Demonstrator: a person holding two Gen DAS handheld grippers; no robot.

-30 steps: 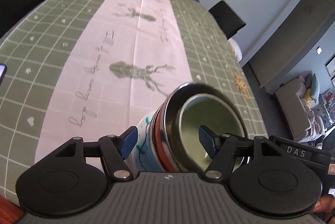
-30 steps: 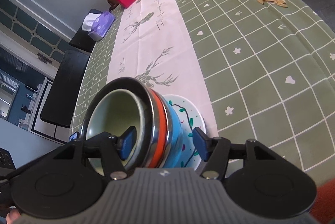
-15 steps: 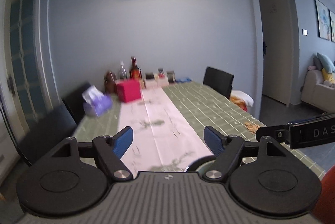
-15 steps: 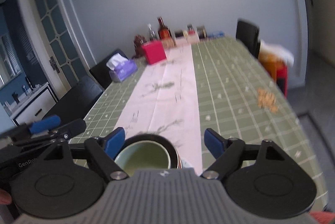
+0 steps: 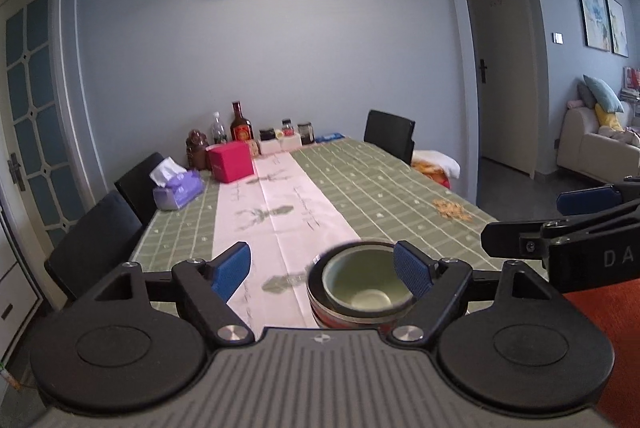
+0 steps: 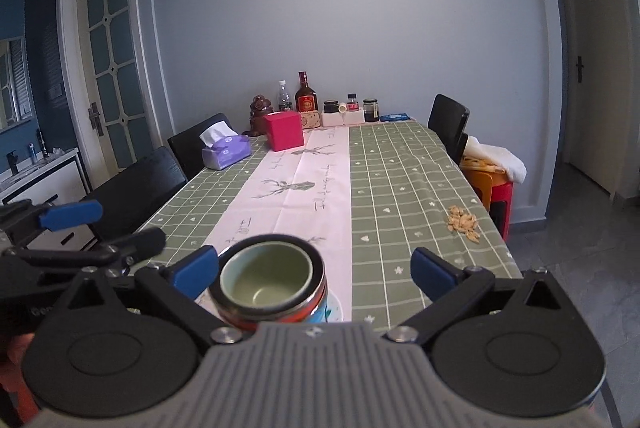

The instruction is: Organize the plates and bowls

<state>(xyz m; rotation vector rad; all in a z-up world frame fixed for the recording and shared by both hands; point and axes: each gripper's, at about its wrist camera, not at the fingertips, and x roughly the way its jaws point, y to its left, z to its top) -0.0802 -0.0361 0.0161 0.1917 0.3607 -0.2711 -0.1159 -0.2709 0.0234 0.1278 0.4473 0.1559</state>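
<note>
Left wrist view:
Left gripper [image 5: 322,268]: jaws opening, gripping nothing.
Stack of bowls [image 5: 362,288]: near worktop [image 5: 380,180] edge, at 5 o'clock, partly behind the right fingertip [image 5: 412,274].
Right gripper [image 5: 560,224]: at 3 o'clock.
Tissue box [image 5: 178,190]: 10 o'clock.

Right wrist view:
Right gripper [image 6: 314,270]: jaws opening, released.
Stack of bowls [image 6: 268,282]: on patterned plate [image 6: 334,310], just beside left fingertip [image 6: 196,270].
Pink box [image 6: 285,130]: 12 o'clock.
Scattered nuts [image 6: 463,222]: 2 o'clock.

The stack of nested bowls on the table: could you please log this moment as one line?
stage: release | nested bowl stack with green inner bowl: upright on patterned plate | left gripper: jaws opening, empty | right gripper: jaws opening, empty
</note>
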